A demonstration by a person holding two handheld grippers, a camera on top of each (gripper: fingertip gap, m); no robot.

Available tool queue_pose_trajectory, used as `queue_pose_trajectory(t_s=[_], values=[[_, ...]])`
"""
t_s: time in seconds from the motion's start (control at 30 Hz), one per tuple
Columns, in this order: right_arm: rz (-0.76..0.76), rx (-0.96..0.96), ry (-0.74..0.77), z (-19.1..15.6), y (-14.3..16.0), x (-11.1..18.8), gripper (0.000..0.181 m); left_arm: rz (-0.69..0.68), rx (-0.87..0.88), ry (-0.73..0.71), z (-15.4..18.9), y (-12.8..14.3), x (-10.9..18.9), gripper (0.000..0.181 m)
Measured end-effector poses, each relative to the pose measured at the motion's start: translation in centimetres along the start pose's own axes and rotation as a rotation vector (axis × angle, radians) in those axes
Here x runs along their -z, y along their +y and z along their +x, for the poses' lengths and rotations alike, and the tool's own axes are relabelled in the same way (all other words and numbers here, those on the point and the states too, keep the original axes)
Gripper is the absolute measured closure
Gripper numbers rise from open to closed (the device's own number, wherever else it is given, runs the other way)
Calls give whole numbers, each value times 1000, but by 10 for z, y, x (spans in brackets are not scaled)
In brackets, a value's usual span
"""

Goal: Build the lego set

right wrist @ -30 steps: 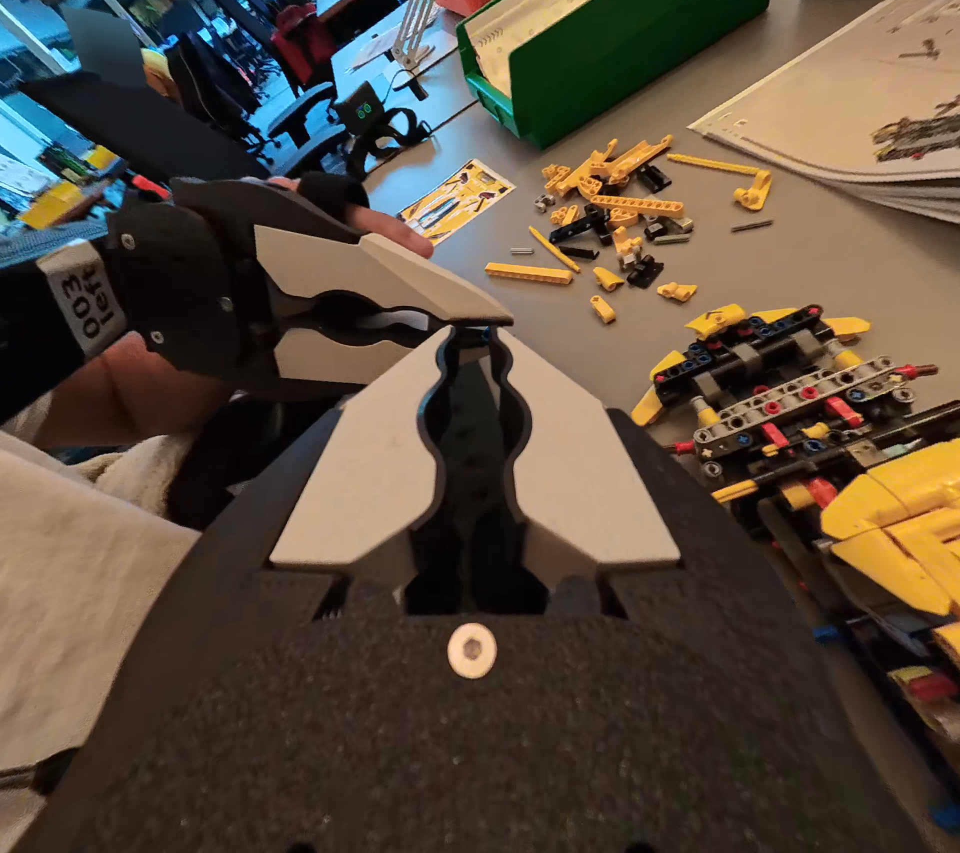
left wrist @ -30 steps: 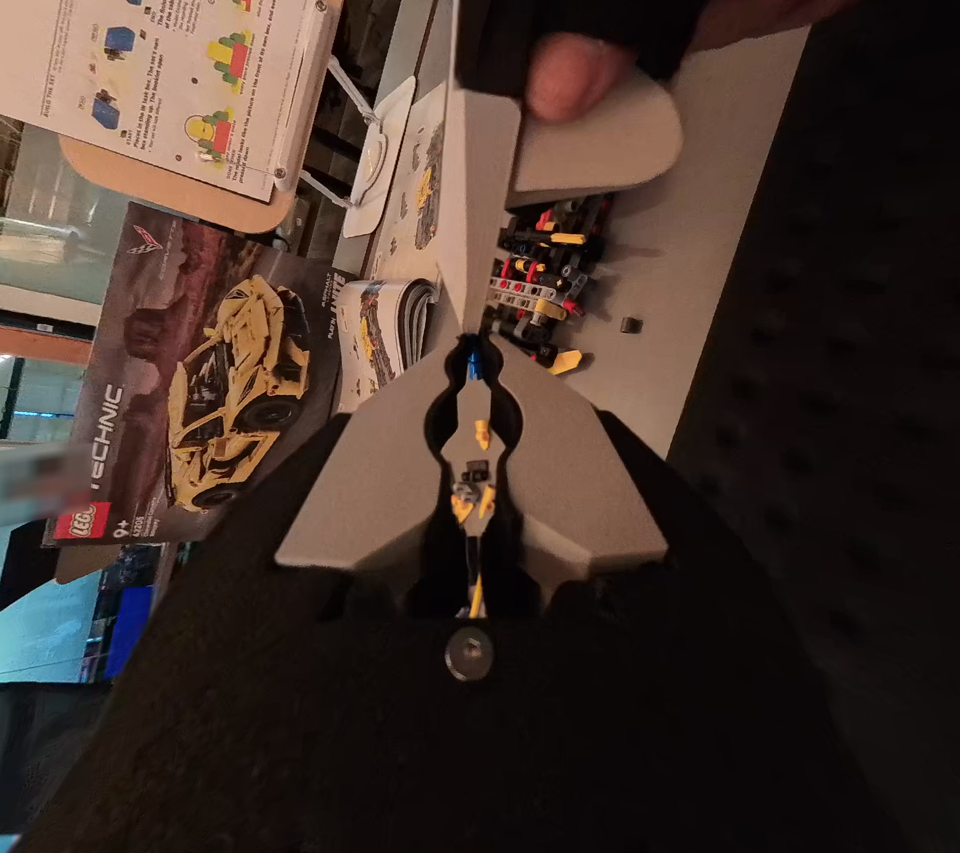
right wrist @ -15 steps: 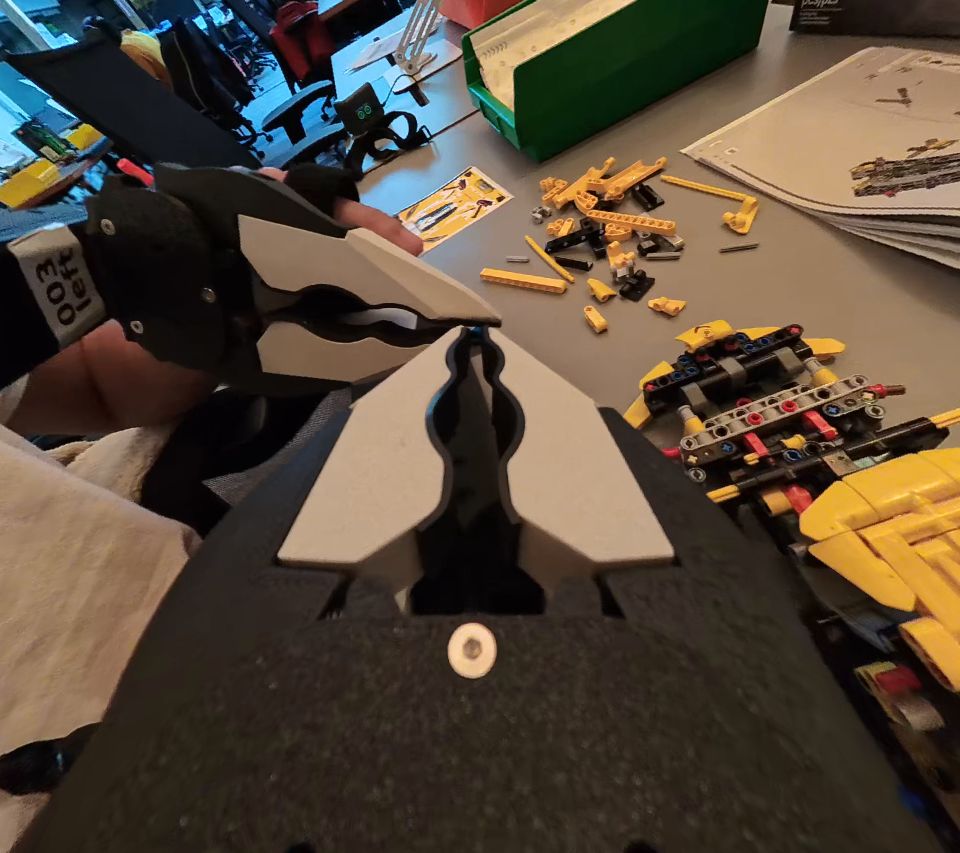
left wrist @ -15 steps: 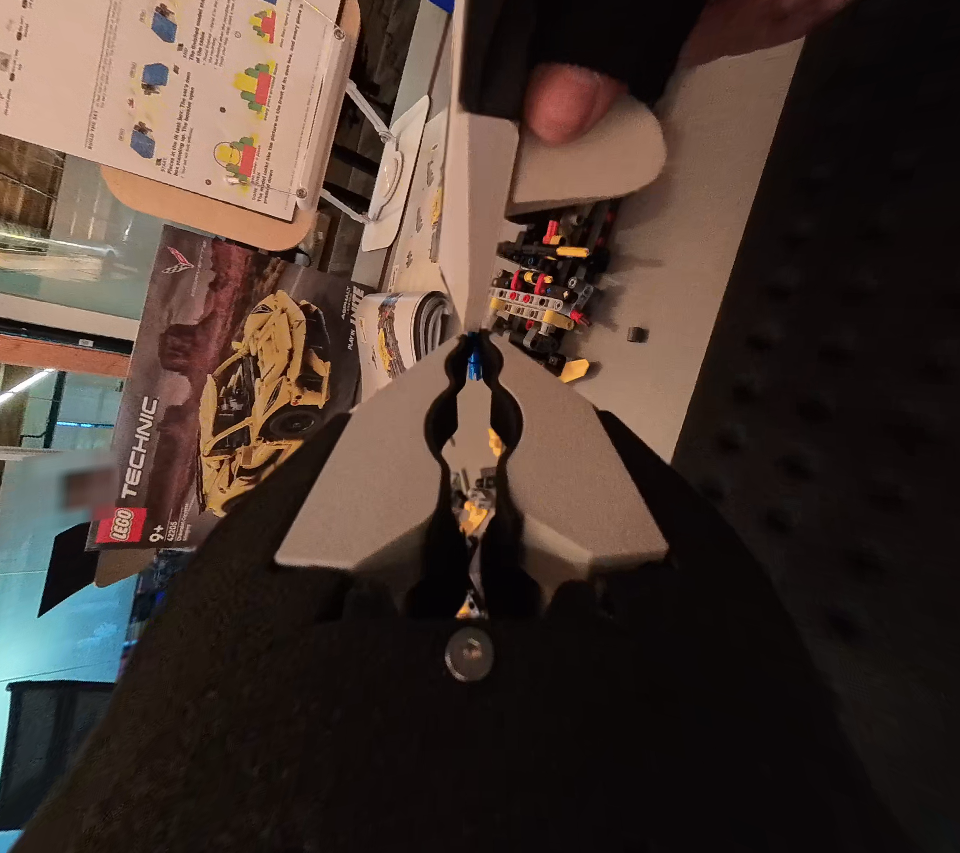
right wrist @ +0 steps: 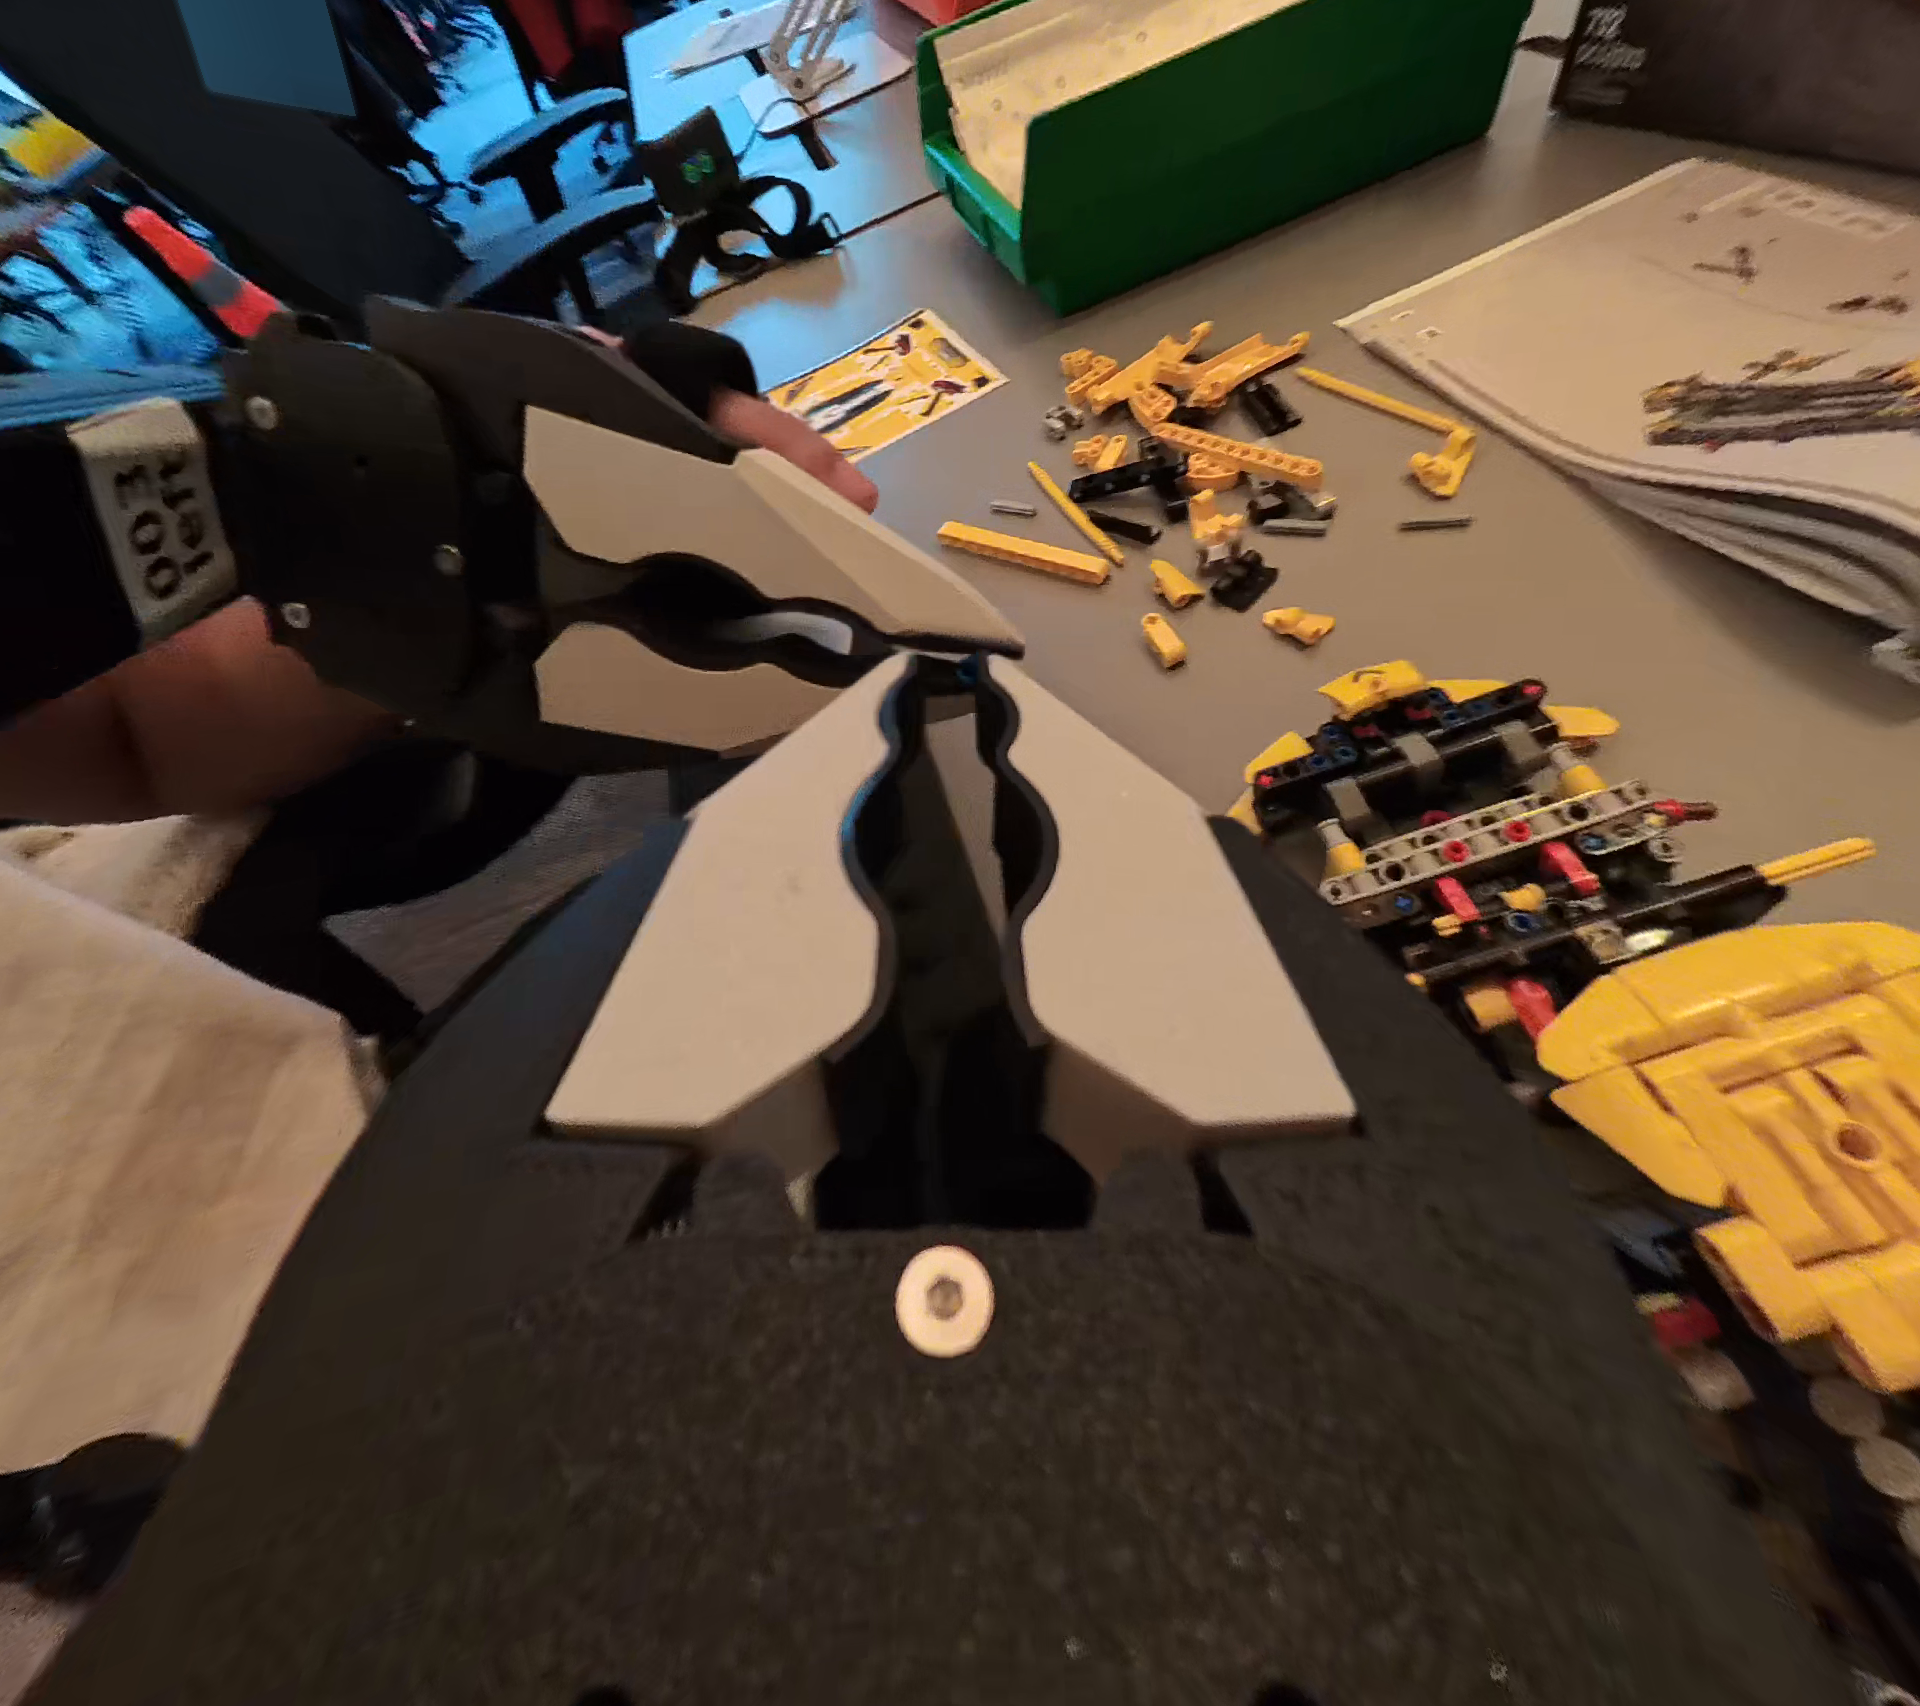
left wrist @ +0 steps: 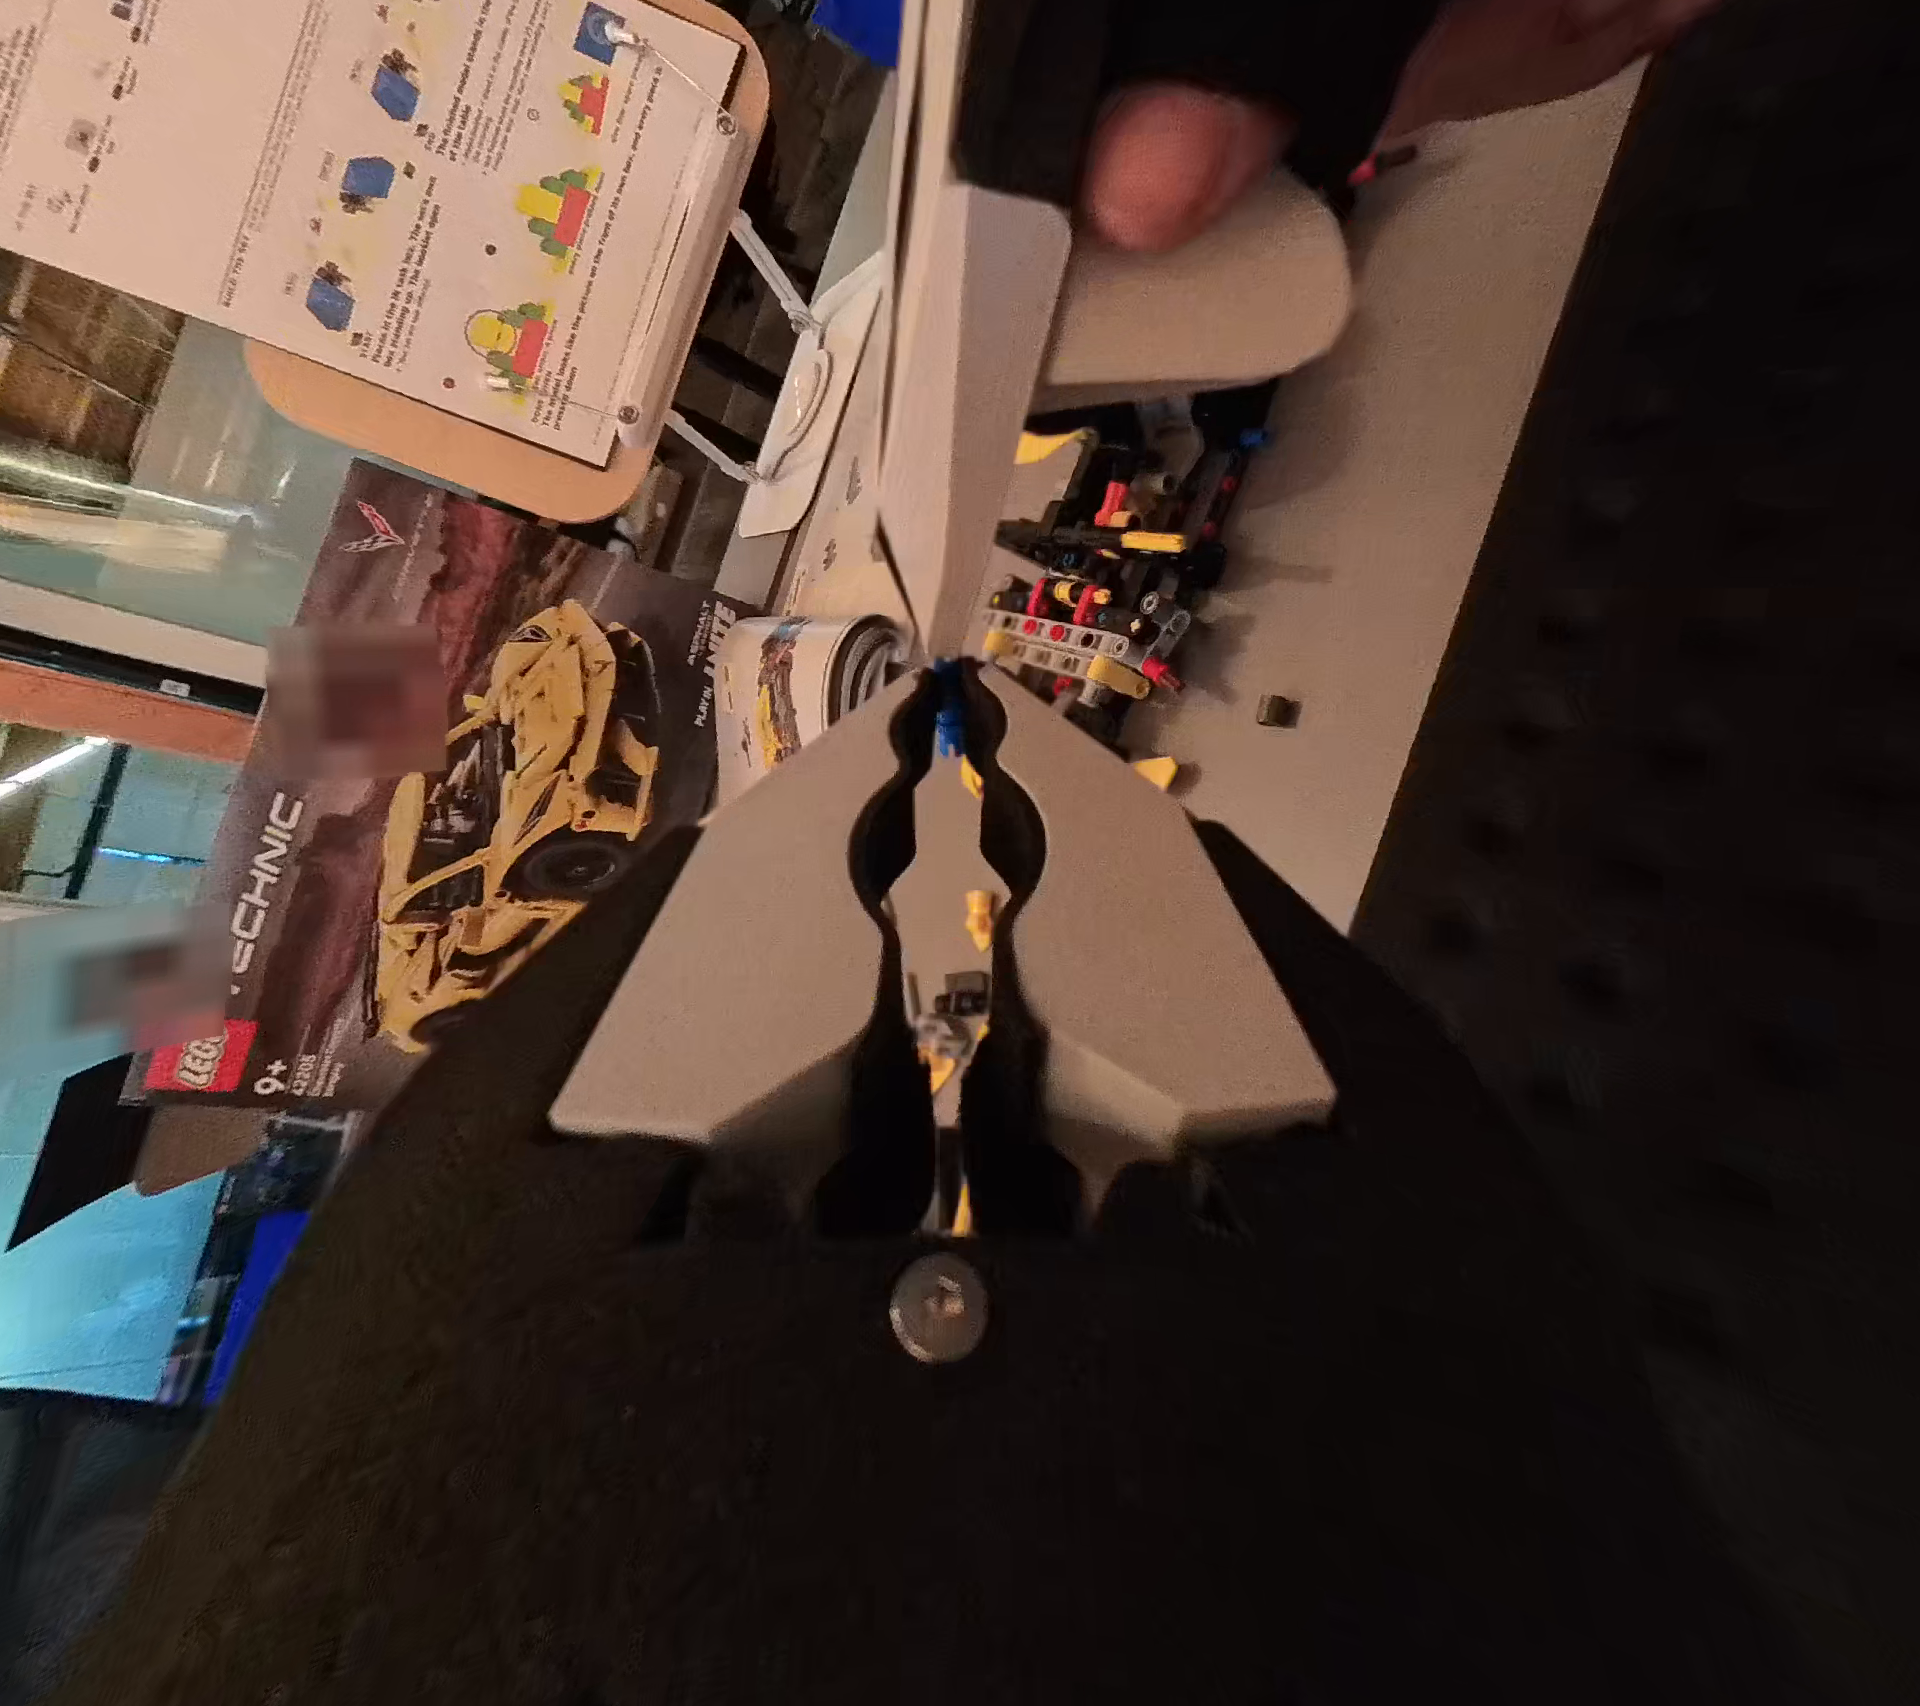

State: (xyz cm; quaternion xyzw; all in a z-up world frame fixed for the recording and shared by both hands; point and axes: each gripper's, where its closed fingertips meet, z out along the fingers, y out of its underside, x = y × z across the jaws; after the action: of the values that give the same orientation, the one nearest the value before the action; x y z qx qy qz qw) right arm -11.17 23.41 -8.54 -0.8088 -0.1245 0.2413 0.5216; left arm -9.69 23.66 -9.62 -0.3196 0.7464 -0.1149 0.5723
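1. Blue, and very small: a blue pin (left wrist: 945, 711) sits pinched at the very tips of the left gripper (left wrist: 948, 700), centre of the left wrist view, the jaws closed down to a sliver on it.
2. Meeting it tip to tip is the right gripper (right wrist: 948, 669); in the right wrist view its jaws are drawn narrow, and a speck of the same blue shows between the tips. Whether they actually press on the pin cannot be told.
3. From the left of that view the other gripper comes in sideways, its tips touching the right gripper's tips.
4. Right of the jaws, at mid-right and lower right of the right wrist view, lies the partly built car (right wrist: 1507, 846) on the grey table (right wrist: 1558, 596), its black and grey frame studded with red and blue, its yellow bodywork nearest the frame edge.
5. Above it, at centre right, loose pieces (right wrist: 1195, 451) in yellow and black are scattered near a sticker sheet (right wrist: 894, 389).
6. Farther up stand a green bin (right wrist: 1247, 129) and, at right, an open instruction booklet (right wrist: 1683, 368).
7. At left of the left wrist view, the set's box (left wrist: 436, 804) stands below an instruction sheet on a board (left wrist: 343, 129).
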Motion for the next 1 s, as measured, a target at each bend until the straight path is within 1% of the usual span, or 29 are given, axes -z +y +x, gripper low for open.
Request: queue_pose_trajectory(t_s=[0.03,0.07,0.17,0.2,0.27,0.33,0.47,0.57,0.67,0.8,0.93,1.0], values=[[-7,26,12,1,0,0,181,2,-13,-10,-1,-1,1,177],[-14,33,13,1,0,0,181,3,-15,-10,-1,-1,2,177],[-18,15,-34,-3,-1,1,177,5,-41,-24,-2,-2,4,177],[-11,12,-26,-2,-3,1,171,3,-44,-22,-2,-2,4,177],[-35,25,-3,1,0,0,168,-12,-42,-21,-3,1,3,177],[-42,37,-8,-2,1,-1,170,-12,-51,-29,-4,1,4,177],[-25,22,-19,-1,-2,0,169,-13,-79,-35,-5,1,5,177],[30,-7,-57,-5,-11,3,172,-14,-81,-37,-4,2,5,177],[-28,4,-37,-2,-2,-1,169,-3,-82,-39,-3,-3,6,177],[-16,16,-56,-6,-3,-2,174,-9,-97,-43,-4,-4,8,177],[-10,32,-69,-10,-4,0,176,-8,-162,-86,-5,-8,11,178],[-12,35,-74,-10,-4,3,177,13,-140,-82,-5,-11,11,178]])
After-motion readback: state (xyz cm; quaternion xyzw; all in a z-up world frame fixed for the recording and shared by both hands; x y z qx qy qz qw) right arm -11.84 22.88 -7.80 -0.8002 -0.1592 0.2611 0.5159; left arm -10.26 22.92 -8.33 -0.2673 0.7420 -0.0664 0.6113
